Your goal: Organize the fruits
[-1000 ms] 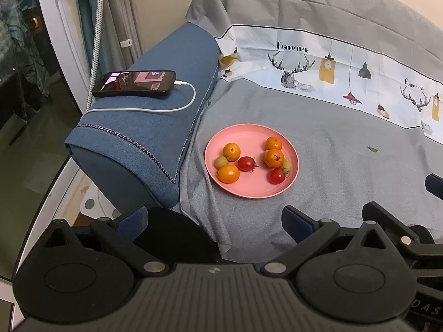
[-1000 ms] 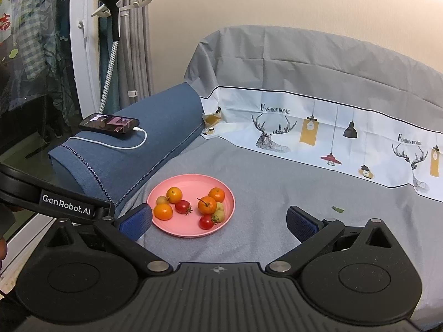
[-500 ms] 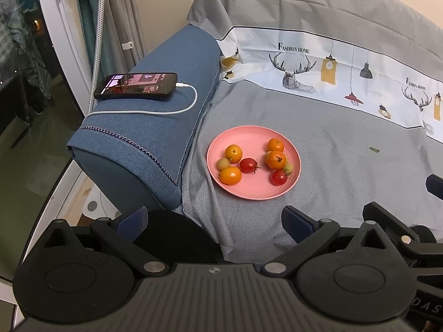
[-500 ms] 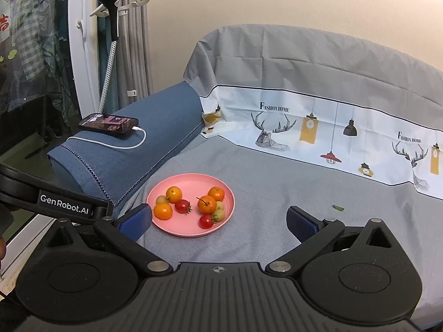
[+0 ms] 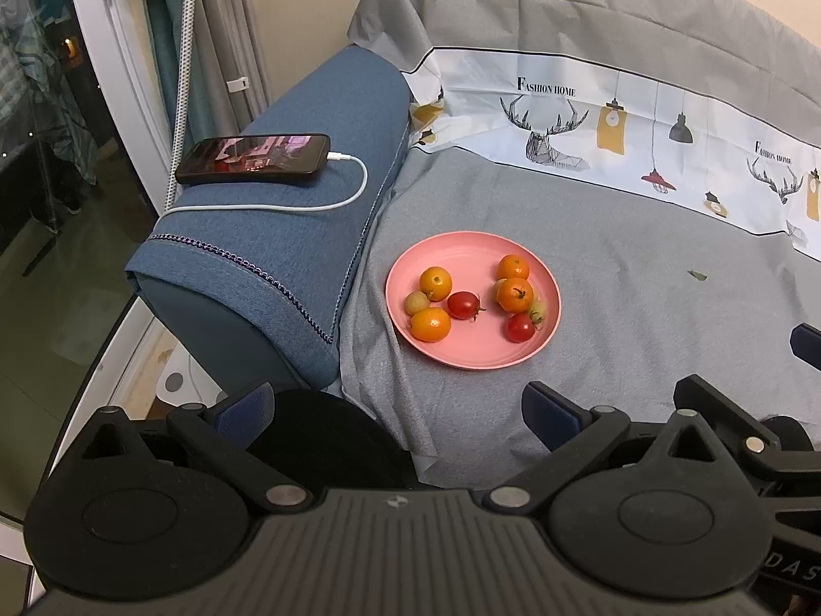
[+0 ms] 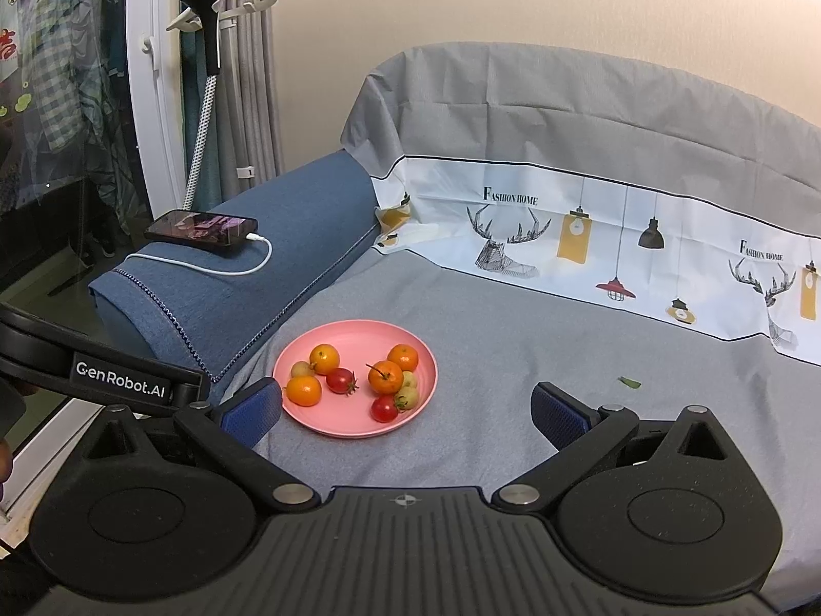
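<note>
Here, left tool (image 5: 397, 408): fingers spread wide apart, nothing between them, held above the near edge of the sofa seat. Right tool (image 6: 405, 408): fingers likewise wide apart, empty, also held clear of the seat.

Ahead of the left tool, slightly right of centre, sits a pink plate (image 5: 462, 256) flat on the grey sofa cover (image 5: 641, 318). From the right tool the same plate (image 6: 359, 331) lies ahead and between the fingertips, nearer the left fingertip (image 6: 254, 405).

On the plate: four oranges, two red tomatoes, and some small pale green-yellow fruits.
- Left group: orange (image 5: 435, 282), orange (image 5: 431, 324), small pale fruit (image 5: 416, 303) touching both, tomato (image 5: 463, 305) just beside them.
- Right group: orange (image 5: 512, 267) farthest, orange with stem (image 5: 514, 294) touching it, tomato (image 5: 520, 327) nearest, a pale fruit (image 5: 536, 311) against the tomato at the plate's right rim.
None of the fruit is touched by either tool.

Farther left of the plate, a blue armrest (image 5: 287, 236) carries a phone (image 5: 252, 158), screen lit, with a white cable (image 5: 328, 203) plugged in and looping back across the armrest. Far right of the plate, well apart, a small green scrap (image 5: 696, 274) lies on the cover. Beyond, a printed white band with deer and lamps (image 6: 590, 241) runs along the backrest.
</note>
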